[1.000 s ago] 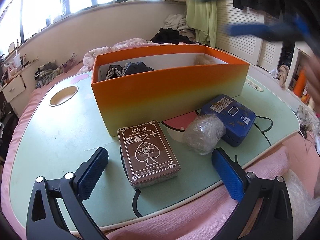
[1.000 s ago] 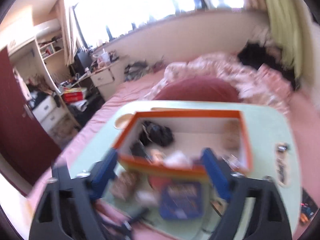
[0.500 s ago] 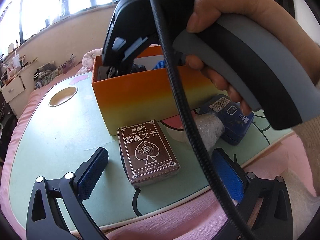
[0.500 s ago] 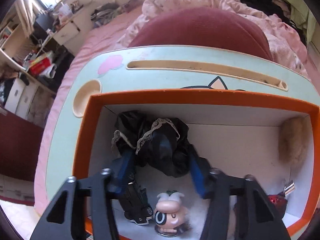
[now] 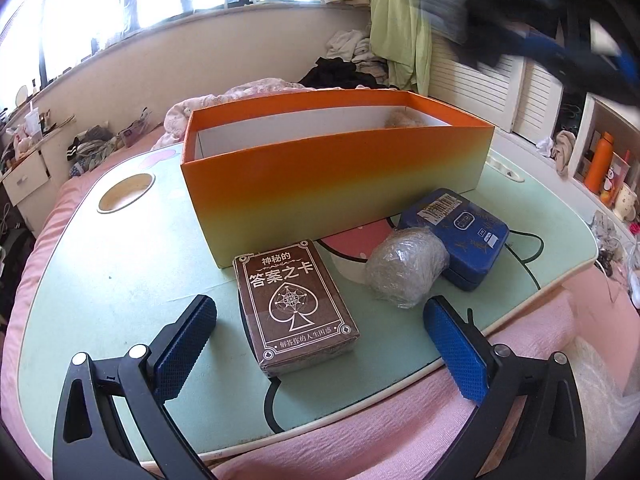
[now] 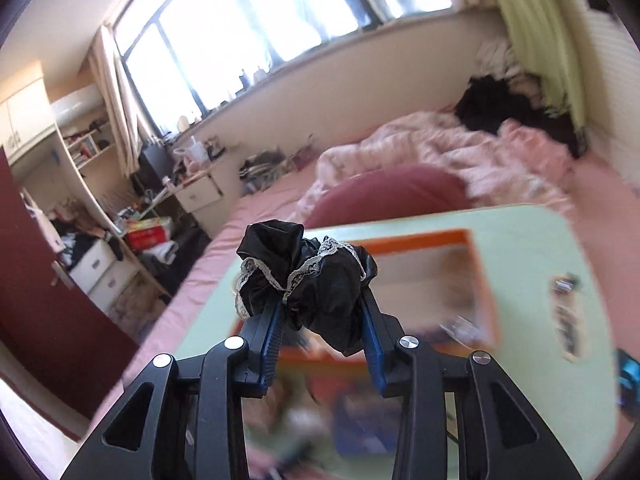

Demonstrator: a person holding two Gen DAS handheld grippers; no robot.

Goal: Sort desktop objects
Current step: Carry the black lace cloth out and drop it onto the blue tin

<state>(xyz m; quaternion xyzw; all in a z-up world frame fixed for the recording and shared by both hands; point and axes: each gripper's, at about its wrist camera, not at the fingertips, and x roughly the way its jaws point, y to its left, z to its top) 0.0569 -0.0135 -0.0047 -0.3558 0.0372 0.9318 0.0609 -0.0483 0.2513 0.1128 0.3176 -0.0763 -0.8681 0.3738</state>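
The right gripper [image 6: 322, 320] is closing on a black lace-trimmed cloth [image 6: 308, 280], bunched between its pads and bulging past the tips, above the orange box [image 6: 486, 292]. The left gripper [image 5: 320, 344] is spread wide, the card box [image 5: 294, 304] lying untouched between its fingers.

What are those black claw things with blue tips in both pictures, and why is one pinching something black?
They are grabbing tools that a person holds, one in each hand. Each has a small camera looking along its two fingers, so one picture comes from each.

The left tool is open and empty, waiting over a green table. On it sit an orange box, a brown card box, a ball wrapped in plastic and a blue tin.

The right tool is squeezing a bunched black cloth with white lace, held up above the orange box. That picture is blurry because the hand is moving fast.
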